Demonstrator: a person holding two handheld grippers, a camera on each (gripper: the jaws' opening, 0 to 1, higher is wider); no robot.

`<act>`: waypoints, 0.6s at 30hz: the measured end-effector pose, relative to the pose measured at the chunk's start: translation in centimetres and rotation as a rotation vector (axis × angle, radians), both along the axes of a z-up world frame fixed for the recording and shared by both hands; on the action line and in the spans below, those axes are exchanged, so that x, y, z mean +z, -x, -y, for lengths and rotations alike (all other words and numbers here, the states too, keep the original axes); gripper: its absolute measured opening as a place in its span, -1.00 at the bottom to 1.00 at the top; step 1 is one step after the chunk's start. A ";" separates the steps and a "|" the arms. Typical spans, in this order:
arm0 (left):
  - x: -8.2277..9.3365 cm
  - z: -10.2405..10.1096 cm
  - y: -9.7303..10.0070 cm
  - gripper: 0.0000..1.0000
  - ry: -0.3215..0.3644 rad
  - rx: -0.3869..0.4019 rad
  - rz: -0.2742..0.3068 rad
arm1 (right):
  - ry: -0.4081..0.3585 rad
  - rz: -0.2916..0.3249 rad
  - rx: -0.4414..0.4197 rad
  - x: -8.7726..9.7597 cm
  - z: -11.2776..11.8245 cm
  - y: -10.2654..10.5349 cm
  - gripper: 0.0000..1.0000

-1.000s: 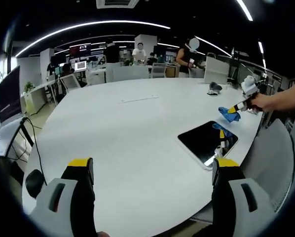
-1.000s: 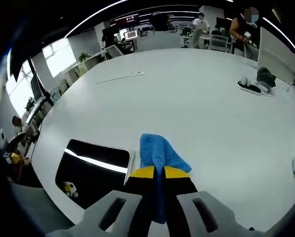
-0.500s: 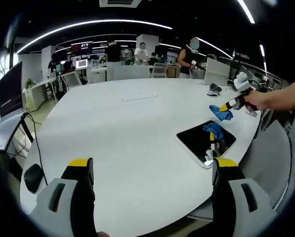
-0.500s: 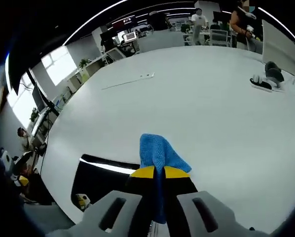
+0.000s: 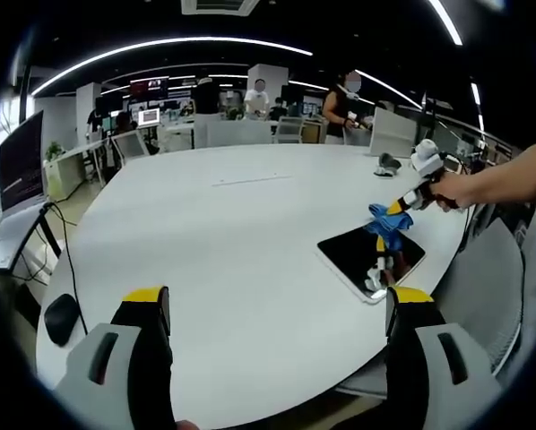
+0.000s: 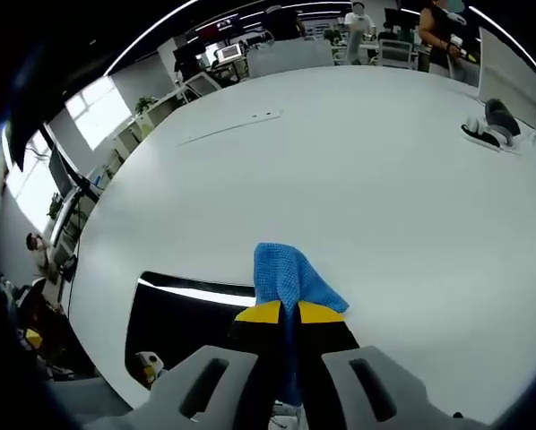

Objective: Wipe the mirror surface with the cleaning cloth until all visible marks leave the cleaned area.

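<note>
A dark rectangular mirror lies flat near the white table's right edge; the right gripper view has the mirror at lower left, just beside my jaws. My right gripper is shut on a blue cleaning cloth that sticks out past its yellow tips. From the left gripper view, that gripper hangs the blue cloth over the mirror's far edge, held by a person's hand. My left gripper stands open above the table's near side, well left of the mirror.
The big white table carries a thin white strip at the far middle and a small dark object at the far right. A grey chair stands by the mirror's edge. People stand in the background office.
The right gripper has carried the blue cloth toward the mirror; it now hangs over the mirror's far edge. The left gripper stays open and nearly still.
</note>
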State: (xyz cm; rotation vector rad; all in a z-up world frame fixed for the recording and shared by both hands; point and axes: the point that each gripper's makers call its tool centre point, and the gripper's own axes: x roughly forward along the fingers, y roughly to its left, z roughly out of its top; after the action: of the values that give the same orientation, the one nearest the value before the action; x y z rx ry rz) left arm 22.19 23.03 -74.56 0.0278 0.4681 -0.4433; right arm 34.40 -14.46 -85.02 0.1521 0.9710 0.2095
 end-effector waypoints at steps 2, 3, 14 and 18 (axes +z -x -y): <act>0.0 -0.1 0.0 0.98 0.002 0.004 0.001 | 0.011 -0.007 0.008 -0.4 -0.3 0.0 -1.00; -0.1 -0.1 0.0 0.98 0.002 0.005 -0.001 | 0.017 -0.009 0.013 -0.5 -0.5 0.1 -1.00; -0.2 0.9 0.0 0.98 -0.010 -0.033 -0.004 | 0.020 -0.043 0.024 -1.3 -1.1 0.5 -1.00; -0.2 0.9 0.0 0.98 -0.009 -0.036 -0.006 | 0.015 -0.048 0.036 -1.4 -2.0 0.5 -1.00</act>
State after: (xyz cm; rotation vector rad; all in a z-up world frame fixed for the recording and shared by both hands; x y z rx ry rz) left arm 22.22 22.09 -74.76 0.0436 0.4761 -0.4767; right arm 33.87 -12.51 -86.43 0.1265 1.0233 0.2320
